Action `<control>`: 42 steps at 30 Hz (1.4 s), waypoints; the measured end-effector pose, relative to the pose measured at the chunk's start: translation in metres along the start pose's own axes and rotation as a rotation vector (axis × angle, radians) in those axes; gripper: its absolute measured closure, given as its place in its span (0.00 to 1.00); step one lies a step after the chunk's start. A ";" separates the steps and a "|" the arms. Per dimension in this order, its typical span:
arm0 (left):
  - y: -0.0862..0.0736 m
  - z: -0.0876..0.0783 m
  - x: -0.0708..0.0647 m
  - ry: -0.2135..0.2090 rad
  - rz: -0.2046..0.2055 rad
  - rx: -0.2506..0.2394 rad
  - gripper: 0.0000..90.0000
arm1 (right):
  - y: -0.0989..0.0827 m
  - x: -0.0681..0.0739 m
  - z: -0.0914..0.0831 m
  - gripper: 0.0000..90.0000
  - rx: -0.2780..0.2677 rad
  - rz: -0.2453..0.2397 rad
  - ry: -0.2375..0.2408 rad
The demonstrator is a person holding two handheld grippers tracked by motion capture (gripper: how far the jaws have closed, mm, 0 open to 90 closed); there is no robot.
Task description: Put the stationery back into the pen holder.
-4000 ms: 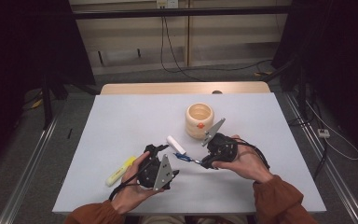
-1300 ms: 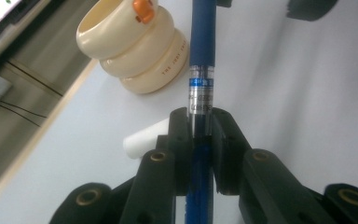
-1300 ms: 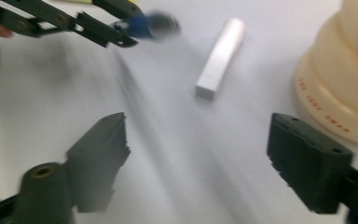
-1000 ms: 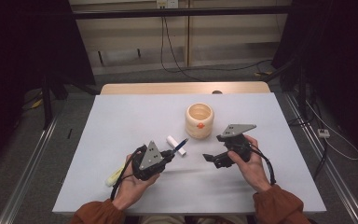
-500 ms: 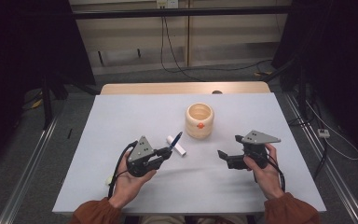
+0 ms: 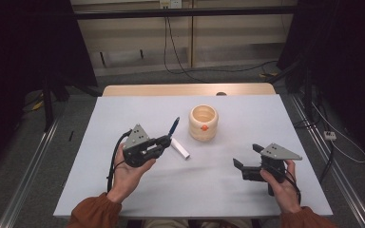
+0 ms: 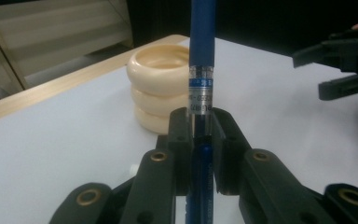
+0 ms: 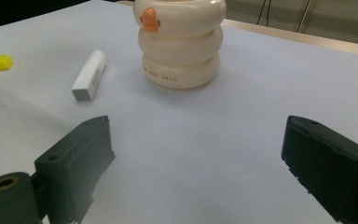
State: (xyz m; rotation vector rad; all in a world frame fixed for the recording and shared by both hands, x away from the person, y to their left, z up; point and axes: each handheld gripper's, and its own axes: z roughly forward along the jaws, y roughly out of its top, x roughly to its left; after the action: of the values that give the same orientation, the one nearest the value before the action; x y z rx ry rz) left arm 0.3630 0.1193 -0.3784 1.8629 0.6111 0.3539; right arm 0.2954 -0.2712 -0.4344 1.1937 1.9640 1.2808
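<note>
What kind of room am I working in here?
Probably a lab recording station: a white table ringed by black curtains, loose cables on the floor, and a handheld left gripper holding a blue pen.

blue pen [image 7: 201,51] you hold, slim barrel with a white printed band, clamped near its lower end, tilted up and away toward the cream ringed cup [image 6: 203,122], clear of the table
</note>
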 end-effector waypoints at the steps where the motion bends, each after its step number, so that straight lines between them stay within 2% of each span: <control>1: 0.001 0.001 0.001 -0.002 -0.008 -0.008 0.89 | -0.001 0.000 -0.002 0.09 0.001 0.001 -0.001; 6: 0.009 0.004 0.007 -0.010 -0.044 -0.010 0.89 | -0.008 -0.001 -0.011 0.09 -0.001 0.010 -0.003; 9: 0.016 0.007 0.010 -0.006 -0.044 -0.013 0.89 | -0.013 -0.001 -0.014 0.08 0.007 0.022 0.005; 12: 0.021 0.010 0.012 -0.008 -0.049 -0.027 0.89 | -0.017 0.000 -0.016 0.07 0.012 0.012 0.013; 13: 0.023 0.012 0.012 -0.007 -0.051 -0.032 0.89 | -0.018 -0.001 -0.016 0.07 0.011 0.026 0.017; 17: 0.028 0.020 0.012 -0.020 -0.071 -0.043 0.89 | -0.019 -0.002 -0.014 0.07 0.009 0.033 0.013; 20: 0.034 0.027 0.008 -0.036 -0.068 -0.044 0.89 | -0.020 -0.004 -0.013 0.07 0.014 0.030 0.001; 25: 0.046 0.035 0.005 -0.052 -0.065 -0.064 0.89 | -0.020 -0.003 -0.013 0.07 0.013 0.032 0.014; 28: 0.052 0.040 0.008 -0.039 -0.068 -0.075 0.89 | -0.021 -0.003 -0.012 0.06 0.022 0.019 0.019; 31: 0.056 0.044 0.011 -0.028 -0.074 -0.081 0.89 | -0.022 -0.004 -0.011 0.05 0.026 0.030 0.032; 35: 0.059 0.051 0.014 -0.014 -0.071 -0.082 0.89 | -0.021 -0.005 -0.012 0.05 0.022 0.031 0.020; 40: 0.064 0.058 0.017 -0.001 -0.054 -0.065 0.89 | -0.022 -0.005 -0.012 0.04 0.027 0.032 0.023; 42: 0.067 0.060 0.018 0.008 -0.035 -0.068 0.89 | -0.022 -0.005 -0.012 0.04 0.027 0.031 0.023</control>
State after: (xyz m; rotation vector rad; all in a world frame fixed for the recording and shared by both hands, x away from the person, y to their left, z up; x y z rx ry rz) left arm 0.4246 0.0646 -0.3386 1.7843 0.6288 0.3549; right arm 0.2799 -0.2844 -0.4493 1.2318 1.9919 1.2928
